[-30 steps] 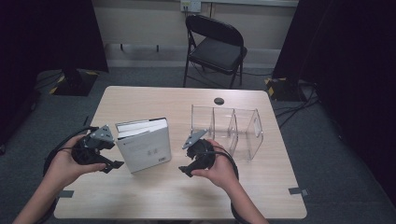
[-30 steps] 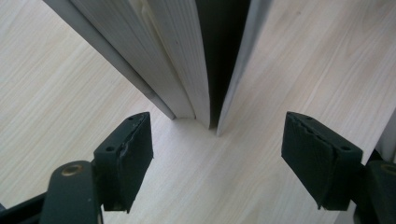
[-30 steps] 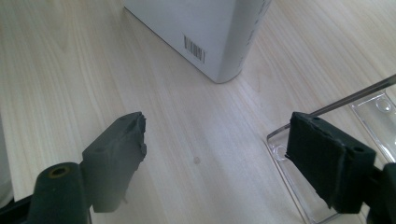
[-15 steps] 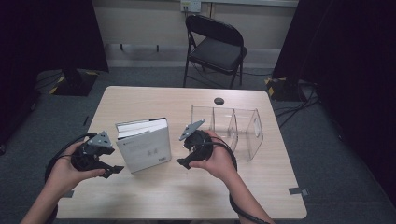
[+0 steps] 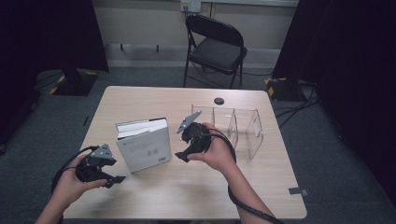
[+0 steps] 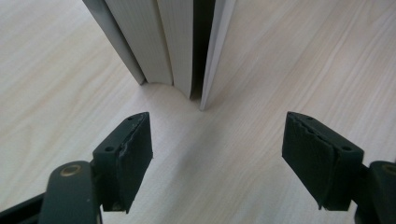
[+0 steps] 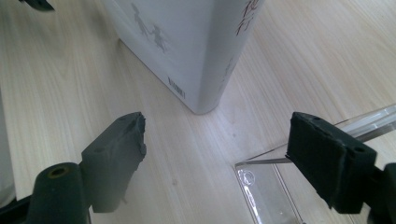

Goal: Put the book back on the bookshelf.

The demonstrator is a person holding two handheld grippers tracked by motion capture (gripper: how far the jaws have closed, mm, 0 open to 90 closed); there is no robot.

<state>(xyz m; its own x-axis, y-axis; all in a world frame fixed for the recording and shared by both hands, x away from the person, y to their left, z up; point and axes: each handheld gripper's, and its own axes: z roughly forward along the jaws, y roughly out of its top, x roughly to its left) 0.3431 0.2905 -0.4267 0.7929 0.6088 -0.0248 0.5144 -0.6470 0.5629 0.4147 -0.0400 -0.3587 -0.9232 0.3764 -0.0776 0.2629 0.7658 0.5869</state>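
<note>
A white hardcover book [image 5: 145, 148] stands upright on the wooden table [image 5: 154, 100], front cover toward me. My left gripper [image 5: 116, 179] hovers low at the book's left, open, with nothing between its jaws. In the left gripper view its pads [image 6: 131, 154] frame the book's page edge [image 6: 173, 42], whose cover gapes slightly. My right gripper [image 5: 182, 157] is held at the book's right, open and empty. The right gripper view looks at the book's lower spine corner [image 7: 201, 51] between the wide-set jaws [image 7: 217, 158].
A clear acrylic divider rack [image 5: 240, 130] stands right of the book, just behind my right hand; its edge [image 7: 273, 184] lies near the right jaw. A small black disc [image 5: 218, 101] sits near the far edge. A folding chair [image 5: 217, 46] stands beyond the table.
My left gripper has sunk and drawn back toward the table's near edge, left of the book. My right gripper has lifted a little beside the book. The book has stayed put.
</note>
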